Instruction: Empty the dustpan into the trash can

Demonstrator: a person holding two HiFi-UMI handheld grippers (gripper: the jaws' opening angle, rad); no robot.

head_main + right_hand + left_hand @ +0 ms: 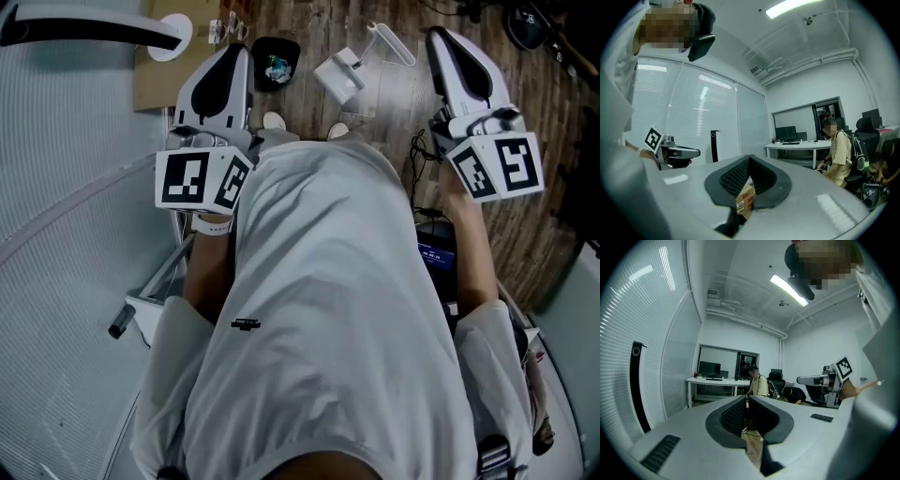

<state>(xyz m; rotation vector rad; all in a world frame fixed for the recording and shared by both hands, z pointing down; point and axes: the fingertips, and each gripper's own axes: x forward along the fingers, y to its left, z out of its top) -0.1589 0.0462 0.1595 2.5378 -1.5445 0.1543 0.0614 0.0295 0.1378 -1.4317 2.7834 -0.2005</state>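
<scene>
In the head view, a small black trash can (276,62) with colourful scraps inside stands on the wooden floor ahead of my feet. A white dustpan (340,75) lies just right of it, with a clear long part (390,43) beyond. My left gripper (236,49) is held level at waist height, left of the can, its jaws shut with nothing between them (747,399). My right gripper (439,36) is held likewise on the right, shut and empty (750,158). Neither touches the dustpan or the can. My white shirt hides the floor below.
A cardboard sheet (155,80) and a white round base (171,37) lie at the far left by the blinds. A black box (436,253) and cables sit by my right leg. A person (839,145) sits at a desk (717,379) across the room.
</scene>
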